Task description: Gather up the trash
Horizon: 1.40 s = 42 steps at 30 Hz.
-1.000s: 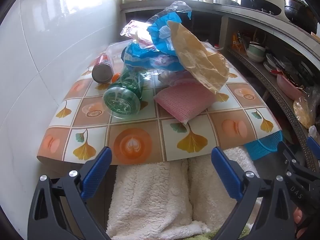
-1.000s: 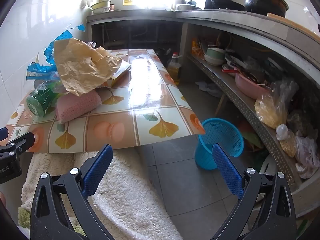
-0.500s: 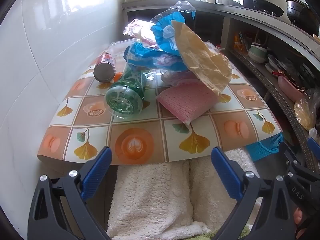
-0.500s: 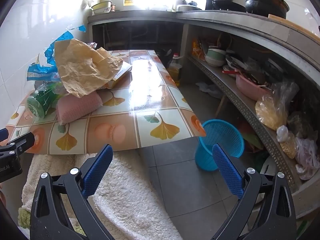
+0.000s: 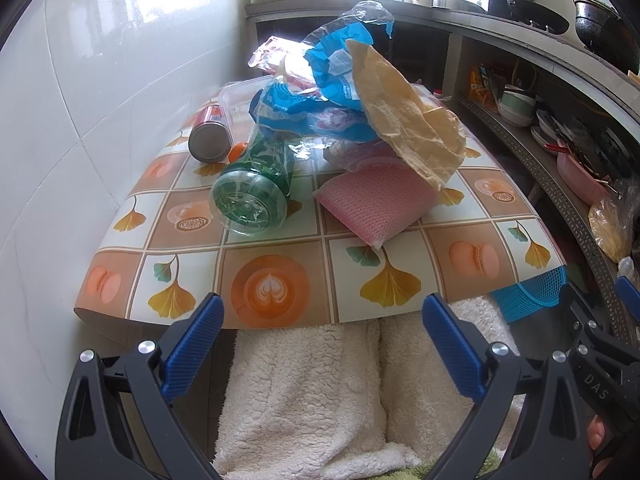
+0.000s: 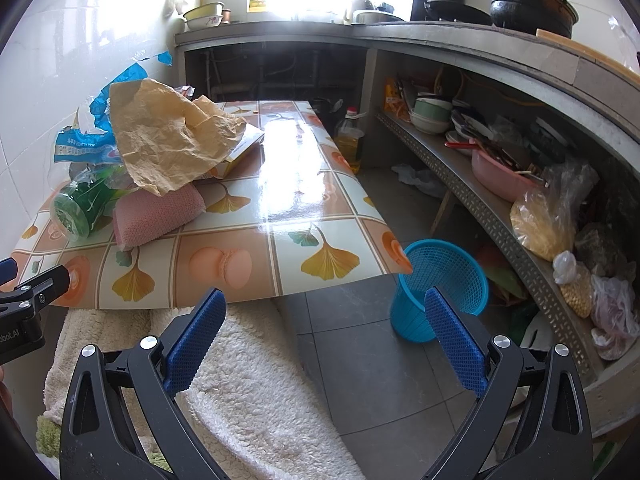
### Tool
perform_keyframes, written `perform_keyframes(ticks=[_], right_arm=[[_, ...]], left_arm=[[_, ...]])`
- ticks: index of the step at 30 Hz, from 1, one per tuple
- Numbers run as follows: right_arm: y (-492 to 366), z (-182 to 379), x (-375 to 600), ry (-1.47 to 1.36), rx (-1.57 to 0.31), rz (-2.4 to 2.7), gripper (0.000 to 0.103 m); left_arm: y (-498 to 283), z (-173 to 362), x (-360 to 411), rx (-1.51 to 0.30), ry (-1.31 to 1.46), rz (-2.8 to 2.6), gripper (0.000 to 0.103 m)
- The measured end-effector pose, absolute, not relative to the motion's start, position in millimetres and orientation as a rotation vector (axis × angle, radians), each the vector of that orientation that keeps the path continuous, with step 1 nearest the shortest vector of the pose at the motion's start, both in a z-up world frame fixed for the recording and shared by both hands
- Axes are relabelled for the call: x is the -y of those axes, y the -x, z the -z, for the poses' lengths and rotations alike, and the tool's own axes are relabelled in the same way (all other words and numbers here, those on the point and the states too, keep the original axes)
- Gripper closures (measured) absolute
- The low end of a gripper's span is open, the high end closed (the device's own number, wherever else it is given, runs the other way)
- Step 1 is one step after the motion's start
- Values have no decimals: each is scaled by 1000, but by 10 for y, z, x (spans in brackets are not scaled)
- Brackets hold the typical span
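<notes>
A heap of trash lies on the patterned table (image 5: 272, 284): a green plastic bottle (image 5: 252, 188) on its side, a metal can (image 5: 209, 134), a pink cloth (image 5: 376, 204), blue plastic wrappers (image 5: 316, 100) and crumpled brown paper (image 5: 404, 116). My left gripper (image 5: 320, 328) hangs open just off the table's near edge, holding nothing. My right gripper (image 6: 324, 324) is open too, over the floor beside the table's corner. A blue mesh bin (image 6: 438, 288) stands on the floor right of the table. The same brown paper (image 6: 168, 140) and bottle (image 6: 80, 204) show at the left in the right wrist view.
White fluffy cloth (image 5: 320, 392) hangs below the table's near edge. A tiled wall (image 5: 80, 100) borders the table's left side. A long shelf (image 6: 500, 184) with bowls, bags and a pink basin runs along the right. Grey floor tiles (image 6: 360, 360) lie between table and shelf.
Both grippers have crept slightly forward toward the table, so the trash heap sits a little nearer in view. Nothing on the table has moved and both stay open.
</notes>
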State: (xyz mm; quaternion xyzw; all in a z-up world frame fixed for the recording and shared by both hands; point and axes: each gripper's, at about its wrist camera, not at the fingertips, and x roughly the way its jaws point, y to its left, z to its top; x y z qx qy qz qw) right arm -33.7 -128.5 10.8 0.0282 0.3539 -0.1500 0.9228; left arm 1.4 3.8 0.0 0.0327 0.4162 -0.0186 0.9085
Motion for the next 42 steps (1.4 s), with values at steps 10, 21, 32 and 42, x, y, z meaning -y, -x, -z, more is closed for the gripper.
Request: perform_keyframes(ticks=[10, 21, 32, 42], right_arm=[[340, -108, 1279, -58, -726, 308, 8], [336, -103, 1281, -58, -725, 308, 8], [338, -105, 1292, -59, -724, 307, 8], [337, -105, 1293, -59, -724, 307, 8]], left_arm=[[-13, 0, -39, -860, -67, 39, 6], [-13, 2, -37, -860, -66, 38, 6], [-12, 4, -36, -861, -66, 38, 6], [-22, 9, -83, -862, -63, 38, 6]])
